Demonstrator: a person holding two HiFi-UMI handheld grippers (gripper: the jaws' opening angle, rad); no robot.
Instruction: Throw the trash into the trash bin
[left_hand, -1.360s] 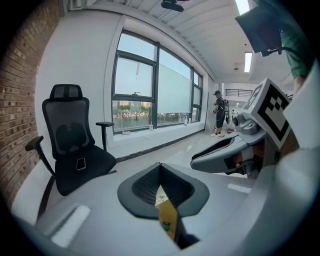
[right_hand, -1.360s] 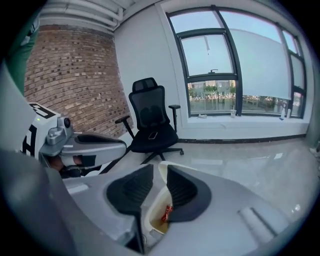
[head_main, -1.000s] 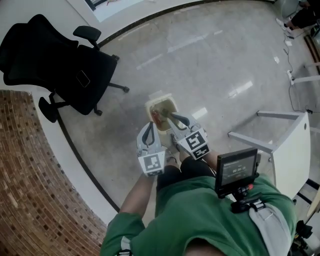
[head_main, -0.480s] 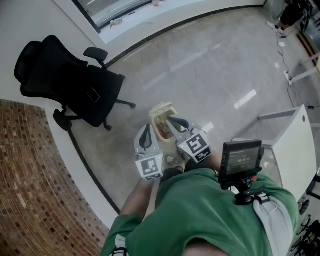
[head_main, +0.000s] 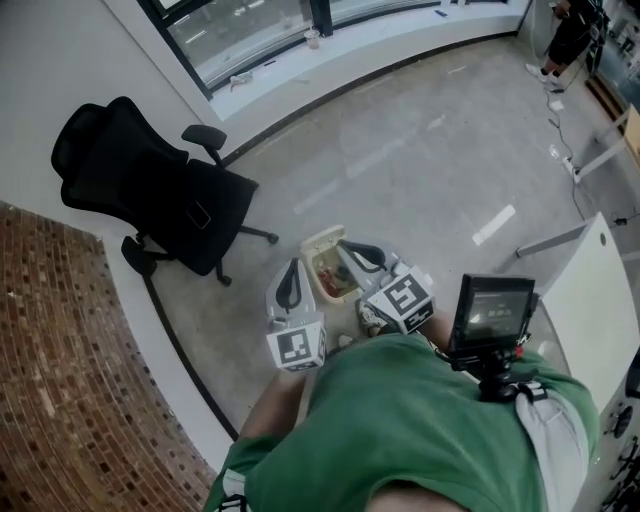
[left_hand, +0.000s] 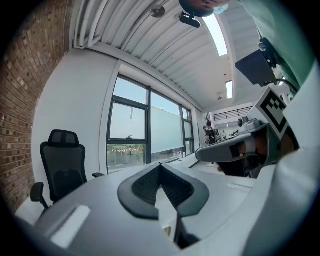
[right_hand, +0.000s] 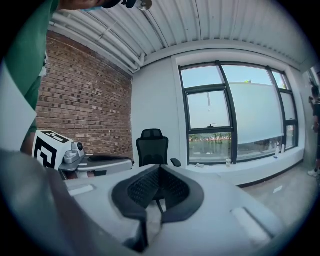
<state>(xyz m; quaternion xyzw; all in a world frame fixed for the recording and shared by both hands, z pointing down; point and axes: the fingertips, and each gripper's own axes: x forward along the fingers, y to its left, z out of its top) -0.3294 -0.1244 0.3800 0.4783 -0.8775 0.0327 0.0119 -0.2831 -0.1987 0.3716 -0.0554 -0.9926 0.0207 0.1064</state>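
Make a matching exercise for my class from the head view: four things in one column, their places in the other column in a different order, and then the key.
Things
1. black office chair
2. cream plastic trash bin
3. red-brown brick wall
4. white table

Places in the head view
A. at the right edge
B. at the lower left
C. at the centre, with trash inside
D. at the upper left

Pairs: 1-D, 2-C, 3-B, 4-A

Head view steeply down, gripper views level, all sharing chair (head_main: 165, 195)
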